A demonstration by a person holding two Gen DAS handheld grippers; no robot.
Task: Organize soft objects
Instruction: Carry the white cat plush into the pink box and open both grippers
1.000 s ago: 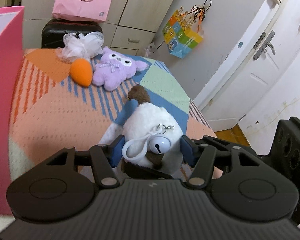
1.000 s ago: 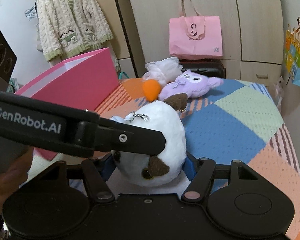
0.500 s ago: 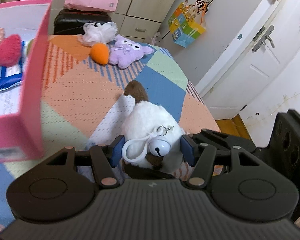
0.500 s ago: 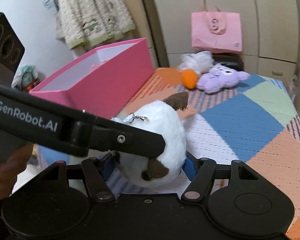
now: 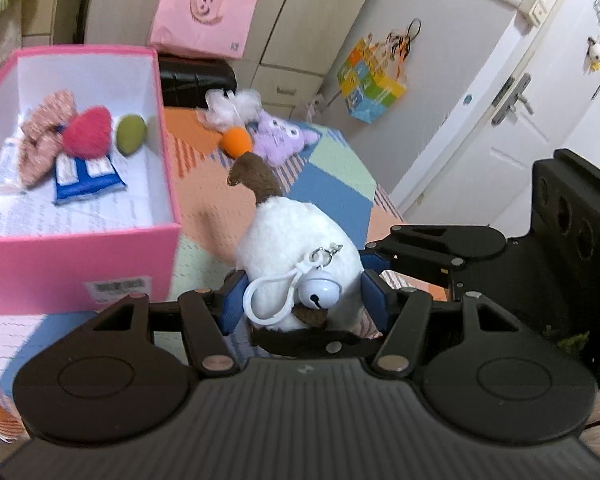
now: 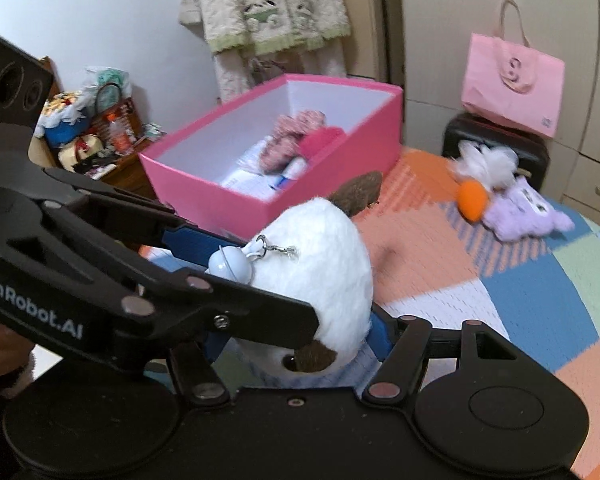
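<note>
A white plush toy [image 5: 296, 240] [image 6: 324, 248] with brown ears, a bell and a white clip hangs above the patchwork table cloth [image 5: 332, 176]. My left gripper [image 5: 302, 304] is shut on its sides with the blue pads pressed in. My right gripper [image 6: 300, 344] is also shut on it, from the other side, lower down. The open pink box [image 5: 80, 256] [image 6: 220, 184] stands just left of the toy and holds a red heart [image 5: 87, 131], a green oval [image 5: 131, 135], a patterned scrunchie [image 5: 40, 148] and a blue packet [image 5: 86, 178].
At the table's far end lie a purple plush [image 5: 280, 140] [image 6: 528, 216], an orange sponge [image 5: 236, 141] and a white puff [image 5: 232, 106]. Behind them, a pink bag [image 6: 512, 84] rests on a black case [image 5: 196, 80]. A cluttered shelf [image 6: 88, 136] stands beyond the box.
Both grippers have risen with the white plush and carried it toward the pink box. The box's inside and contents have come into view.
</note>
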